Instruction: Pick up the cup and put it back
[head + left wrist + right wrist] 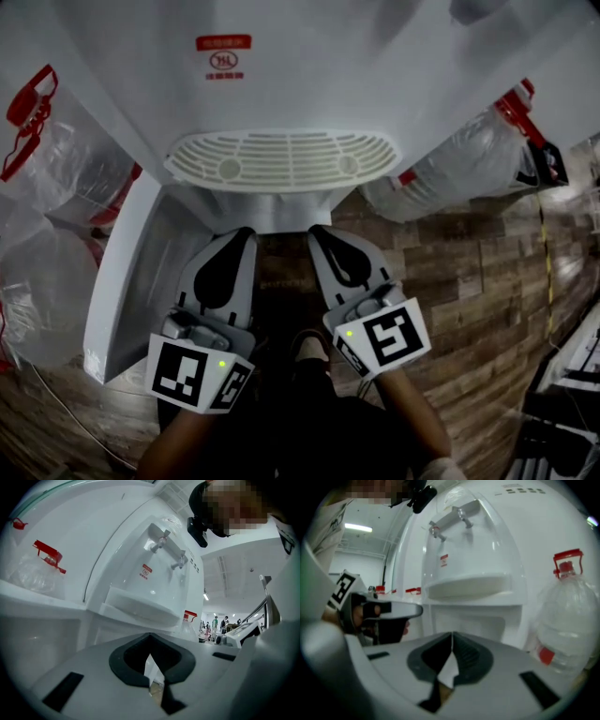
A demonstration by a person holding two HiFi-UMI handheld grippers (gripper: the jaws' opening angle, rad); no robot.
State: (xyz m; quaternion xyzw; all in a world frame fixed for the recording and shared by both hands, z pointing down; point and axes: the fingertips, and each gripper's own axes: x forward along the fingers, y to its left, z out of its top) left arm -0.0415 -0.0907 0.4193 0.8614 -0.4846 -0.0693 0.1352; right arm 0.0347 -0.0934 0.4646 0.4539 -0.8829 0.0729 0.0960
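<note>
No cup shows in any view, so I cannot tell where it is. The drip tray of the dispenser at the top centre of the head view is bare. The left tool and right tool sit side by side at lower centre, below the tray. Each has its jaws pressed together with nothing between them. Water bottles stand at both edges. With no cup held or in sight, either the pick-up has not begun or the cup is already back. The frames do not settle which.
</note>
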